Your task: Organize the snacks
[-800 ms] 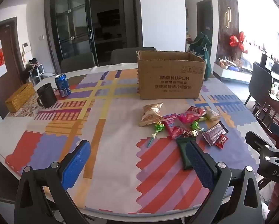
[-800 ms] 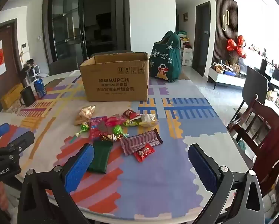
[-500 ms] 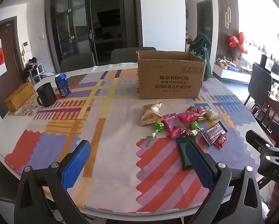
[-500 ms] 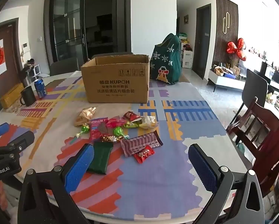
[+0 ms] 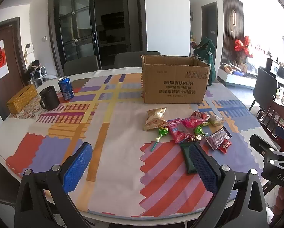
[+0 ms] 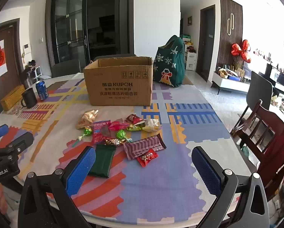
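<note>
Several snacks lie in a loose pile (image 5: 187, 129) on the patterned tablecloth in front of an open cardboard box (image 5: 175, 79). The pile (image 6: 121, 133) holds a tan chip bag (image 6: 87, 118), green lollipops (image 6: 87, 132), a dark green packet (image 6: 103, 160), a purple striped bar (image 6: 143, 146) and a small red packet (image 6: 147, 157). My left gripper (image 5: 140, 165) is open and empty above the table's near edge, left of the pile. My right gripper (image 6: 142, 169) is open and empty, just short of the pile. The box (image 6: 119, 83) stands upright behind.
A black mug (image 5: 49, 97), a blue can (image 5: 66, 88) and a yellow woven box (image 5: 22, 98) stand at the table's far left. A green gift bag (image 6: 169, 66) sits behind the box. Chairs (image 6: 263, 129) stand at the right edge.
Both grippers have drifted slightly nearer the table and the pile. Nothing was taken hold of and the jaws stay open.
</note>
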The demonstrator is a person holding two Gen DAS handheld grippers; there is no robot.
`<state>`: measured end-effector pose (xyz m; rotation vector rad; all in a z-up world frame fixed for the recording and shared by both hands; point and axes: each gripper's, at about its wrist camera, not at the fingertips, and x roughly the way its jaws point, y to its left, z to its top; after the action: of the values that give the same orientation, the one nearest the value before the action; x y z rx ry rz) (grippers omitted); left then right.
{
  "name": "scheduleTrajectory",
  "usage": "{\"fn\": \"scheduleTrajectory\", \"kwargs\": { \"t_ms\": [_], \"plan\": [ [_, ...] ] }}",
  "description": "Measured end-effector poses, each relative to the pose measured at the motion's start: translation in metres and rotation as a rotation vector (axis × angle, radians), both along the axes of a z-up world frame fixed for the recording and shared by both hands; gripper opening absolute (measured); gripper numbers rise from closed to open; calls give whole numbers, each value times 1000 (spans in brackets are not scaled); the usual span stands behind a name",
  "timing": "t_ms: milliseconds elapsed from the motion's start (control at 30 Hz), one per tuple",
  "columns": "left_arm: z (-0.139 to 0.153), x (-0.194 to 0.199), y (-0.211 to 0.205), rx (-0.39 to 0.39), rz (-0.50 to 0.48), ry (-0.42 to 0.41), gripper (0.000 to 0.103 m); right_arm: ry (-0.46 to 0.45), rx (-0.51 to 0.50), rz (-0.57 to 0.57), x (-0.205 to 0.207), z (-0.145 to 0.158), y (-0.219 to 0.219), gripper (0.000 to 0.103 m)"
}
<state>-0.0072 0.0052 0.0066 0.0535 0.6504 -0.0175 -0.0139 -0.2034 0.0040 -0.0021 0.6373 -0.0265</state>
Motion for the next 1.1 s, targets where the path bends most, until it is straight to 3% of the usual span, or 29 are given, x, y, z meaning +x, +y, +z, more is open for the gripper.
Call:
{"fn": "scheduleTrajectory", "kwargs": {
  "t_ms": [1100],
  "plan": [
    [3, -1, 1, 2, 2, -6, 103, -10, -3, -1, -1, 0, 1, 102]
  ]
}}
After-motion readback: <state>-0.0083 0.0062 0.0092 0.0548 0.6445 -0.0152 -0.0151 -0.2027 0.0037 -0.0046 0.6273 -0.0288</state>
